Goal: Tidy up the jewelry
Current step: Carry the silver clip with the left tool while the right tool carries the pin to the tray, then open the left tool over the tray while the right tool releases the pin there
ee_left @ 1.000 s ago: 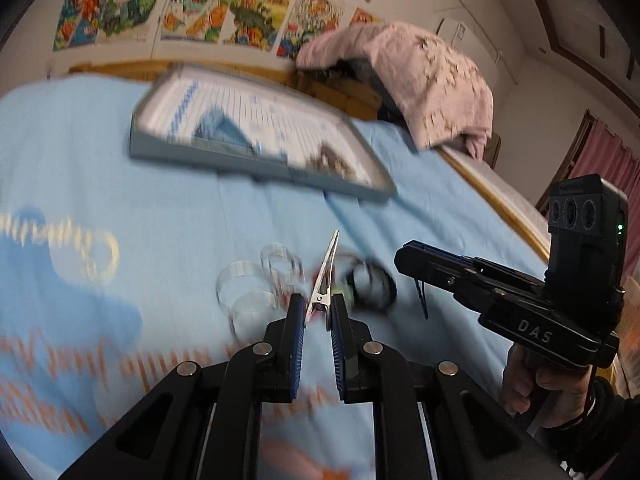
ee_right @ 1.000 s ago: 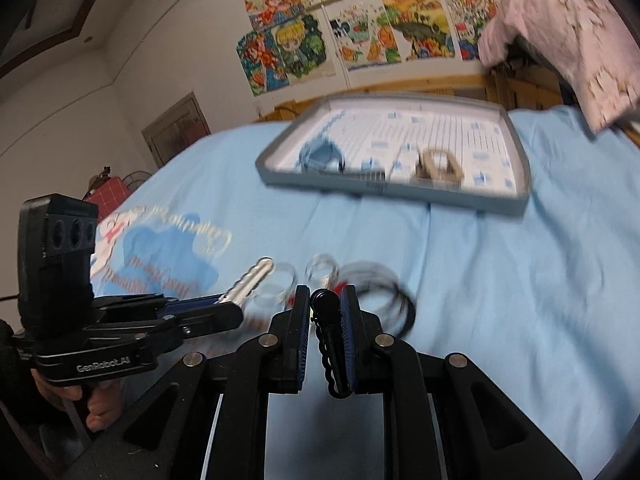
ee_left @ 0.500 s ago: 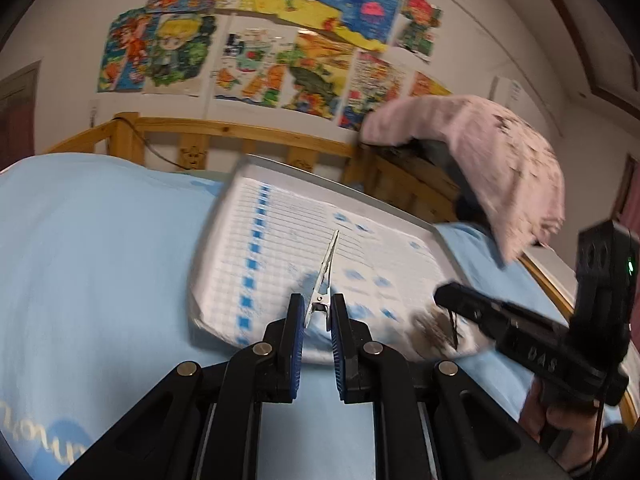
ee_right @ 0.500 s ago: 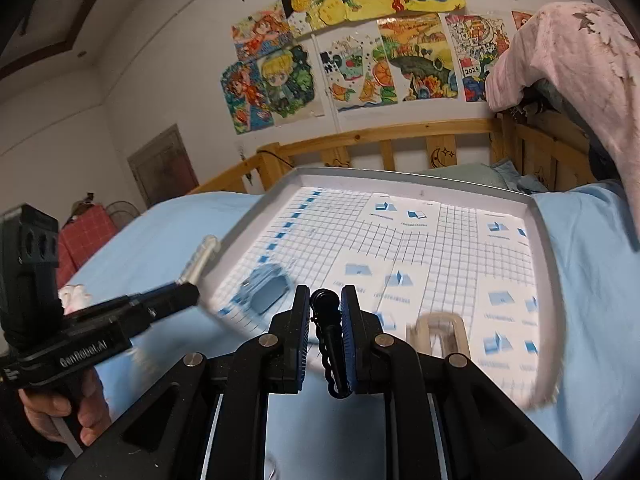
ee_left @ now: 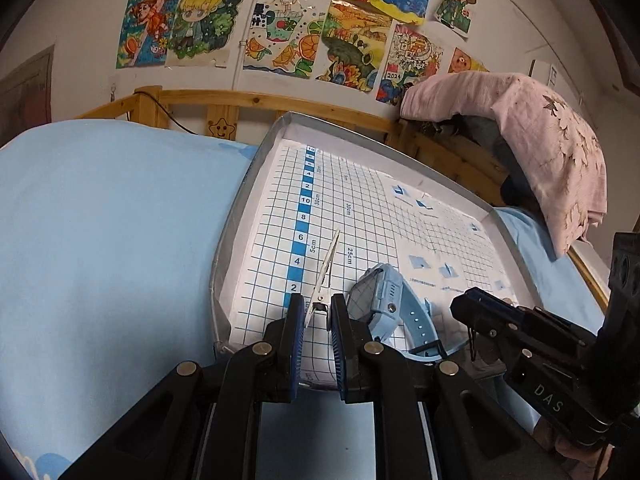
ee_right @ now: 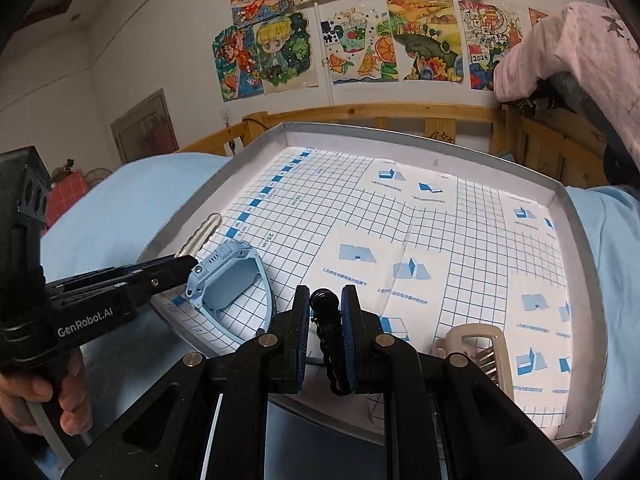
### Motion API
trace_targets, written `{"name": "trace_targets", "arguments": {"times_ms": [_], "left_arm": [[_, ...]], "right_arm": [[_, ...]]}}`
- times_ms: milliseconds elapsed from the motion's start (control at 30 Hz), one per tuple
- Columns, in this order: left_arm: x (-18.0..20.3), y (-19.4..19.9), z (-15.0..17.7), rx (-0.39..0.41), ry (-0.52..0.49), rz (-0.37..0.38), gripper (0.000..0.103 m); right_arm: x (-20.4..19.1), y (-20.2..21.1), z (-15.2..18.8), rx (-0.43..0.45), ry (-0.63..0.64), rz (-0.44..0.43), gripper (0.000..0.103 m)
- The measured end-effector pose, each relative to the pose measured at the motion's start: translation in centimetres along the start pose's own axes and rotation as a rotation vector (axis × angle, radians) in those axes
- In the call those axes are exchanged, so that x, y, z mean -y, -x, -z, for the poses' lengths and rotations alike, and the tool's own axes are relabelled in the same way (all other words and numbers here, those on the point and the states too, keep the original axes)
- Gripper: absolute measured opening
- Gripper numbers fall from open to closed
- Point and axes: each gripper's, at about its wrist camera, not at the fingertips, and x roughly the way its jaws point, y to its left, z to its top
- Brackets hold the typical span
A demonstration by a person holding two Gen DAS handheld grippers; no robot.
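Both grippers have travelled from the loose rings and bands on the sheet to the tray's near edge, each keeping its load. Light blue bedding (ee_left: 100,240) covers the bed, a wooden rail (ee_left: 240,100) runs behind it, and bright children's drawings (ee_left: 280,40) fill the white wall at twelve o'clock; a pink floral cloth (ee_left: 552,148) is heaped at two o'clock in the left wrist view. On the bedding lies a shallow grey-rimmed tray (ee_right: 256,144) lined with blue-gridded paper. Inside it, a pale blue watch (ee_right: 228,280) rests near the front left corner, at ten o'clock from the right gripper (ee_right: 325,320), and a beige claw clip (ee_right: 476,344) lies at three o'clock from it, partly hidden by the gripper's frame. The left gripper (ee_left: 318,322) is pressed on the hinge end of a silver alligator hair clip (ee_left: 326,272), whose tip points to twelve o'clock above the grid, just left of the watch. The right gripper is pinched on a black wavy hair clip (ee_right: 326,320) standing upright between its pads, over the tray's front rim. A hand (ee_right: 40,396) grips the left gripper's handle at eight o'clock in the right wrist view.
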Motion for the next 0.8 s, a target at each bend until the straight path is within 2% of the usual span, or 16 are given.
{"name": "trace_targets", "arguments": {"times_ms": [67,133,233,300,333,367,400,433,467,533,600,633,700,800], "left_arm": [[0.2,0.2,0.1,0.002,-0.014,-0.021,0.013],[0.4,0.2,0.2,0.002,-0.024,-0.030,0.014],[0.5,0.6,0.1,0.005,-0.023,-0.038,0.020],[0.5,1.4,0.1,0.024,-0.016,-0.039,0.028],[0.6,1.8,0.1,0.037,-0.014,-0.040,0.036],[0.6,2.3,0.1,0.051,-0.011,-0.037,0.047],[0.6,2.8,0.2,0.068,-0.005,-0.031,0.055],[0.6,3.8,0.2,0.105,0.005,-0.025,0.073],[0.7,4.8,0.3,0.142,0.015,-0.023,0.080],[1.0,6.5,0.3,0.191,0.018,-0.011,0.082],[1.3,8.1,0.4,0.227,0.017,-0.014,0.095],[1.5,8.8,0.5,0.250,0.017,-0.019,0.101],[2.0,10.8,0.8,0.305,0.007,-0.015,0.103],[2.7,13.2,1.4,0.350,-0.010,-0.016,0.103]], "right_arm": [[0.1,0.2,0.0,0.000,-0.001,0.002,0.016],[0.4,0.5,0.0,0.009,-0.011,0.001,0.028],[1.0,1.1,-0.2,0.031,-0.027,0.011,0.033],[1.4,1.9,-0.3,0.049,-0.035,0.020,0.033],[1.6,2.4,-0.3,0.062,-0.041,0.025,0.036],[1.8,2.9,-0.3,0.075,-0.047,0.029,0.040],[2.1,3.4,-0.3,0.090,-0.053,0.034,0.047],[2.2,4.4,-0.3,0.118,-0.061,0.043,0.052],[2.4,5.2,-0.2,0.138,-0.065,0.048,0.054],[2.6,7.1,-0.1,0.183,-0.072,0.058,0.062],[2.8,8.7,0.0,0.220,-0.074,0.065,0.068],[2.7,9.6,0.0,0.247,-0.076,0.069,0.075],[2.6,12.1,0.4,0.301,-0.076,0.083,0.087],[2.4,15.4,1.1,0.371,-0.074,0.093,0.091]]}}
